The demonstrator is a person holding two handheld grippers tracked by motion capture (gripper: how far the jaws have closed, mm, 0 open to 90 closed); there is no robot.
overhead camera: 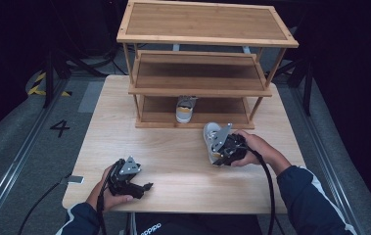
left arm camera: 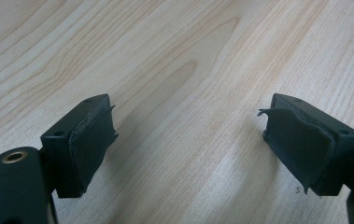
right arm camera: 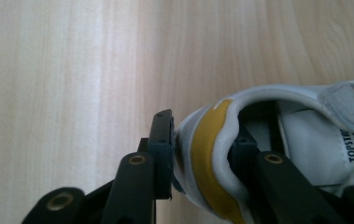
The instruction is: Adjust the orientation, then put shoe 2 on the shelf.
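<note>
High view: white shoe (overhead camera: 211,133) near the right front corner of the shelf rack (overhead camera: 202,88), just ahead of the right claw (overhead camera: 217,147), toe pointing away toward the rack, heel toward the person. Long axis running roughly front to back across the tabletop (overhead camera: 173,161), slightly angled. Second shoe (overhead camera: 185,108) already standing on the bottom shelf, toe inward, heel facing out.

Right claw view: clamped on the heel collar of the white shoe (right arm camera: 277,140), one jaw outside against the yellow heel tab (right arm camera: 209,158), the other inside the opening. Firm pinch, pads pressed on the padded rim. Whether the sole rests on the tabletop or hangs just off it, hard to tell.

Left claw view: left claw (left arm camera: 188,144) spread wide, nothing between the jaws but bare wood grain. Seen from above, left claw (overhead camera: 141,186) resting low at the near left of the tabletop, well apart from both shoes.

Judged next: carry forward and slightly left, toe first, into the free space on the bottom shelf beside the shoe already there. Heel-end grip and rack straight ahead, so long axis already close to the entry direction; little turning needed. Right hand clearly nearer; left not needed. Main risk: toe catching the front rail or the right post.
</note>
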